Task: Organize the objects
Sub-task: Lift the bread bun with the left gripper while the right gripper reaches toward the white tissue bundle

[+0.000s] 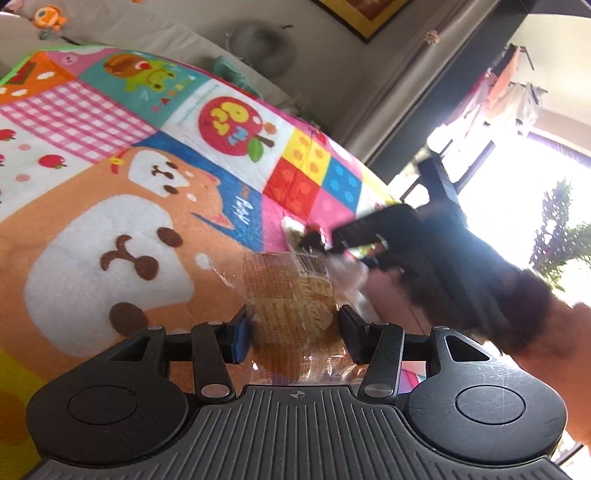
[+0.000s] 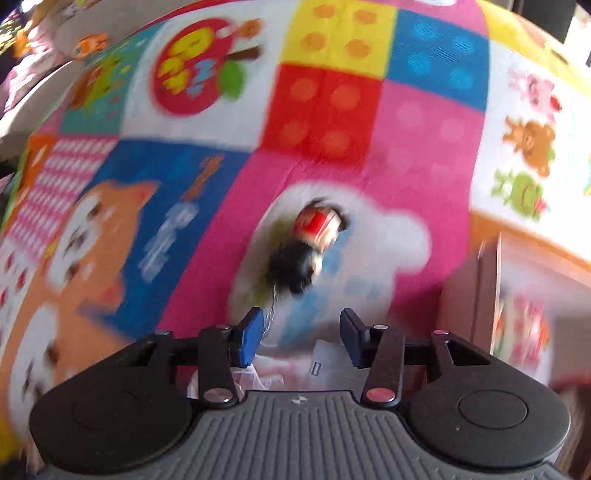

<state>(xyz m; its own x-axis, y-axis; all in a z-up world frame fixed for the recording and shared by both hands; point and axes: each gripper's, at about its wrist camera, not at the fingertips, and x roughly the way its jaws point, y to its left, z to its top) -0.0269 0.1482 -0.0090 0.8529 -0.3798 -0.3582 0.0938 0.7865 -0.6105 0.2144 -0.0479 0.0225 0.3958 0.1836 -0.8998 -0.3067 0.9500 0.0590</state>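
A biscuit pack (image 1: 291,299) in clear wrap sits between the fingers of my left gripper (image 1: 295,332), which is shut on it above the colourful play mat (image 1: 92,206). Just past the pack lies a small red and black toy (image 1: 314,232) in a clear bag. My right gripper (image 1: 325,243), held by a gloved hand (image 1: 480,288), reaches in from the right with its tips at that toy. The right wrist view is blurred. There the toy (image 2: 314,240) lies on the mat (image 2: 406,147) just ahead of my right gripper (image 2: 299,326). Its fingers stand apart and nothing shows pressed between them.
A cardboard box (image 2: 472,291) stands at the mat's right edge. Crumpled clear plastic (image 2: 266,373) lies under the right gripper. A fan (image 1: 260,48) and an orange fish toy (image 1: 50,18) are off the mat's far side. A bright window (image 1: 517,206) is on the right.
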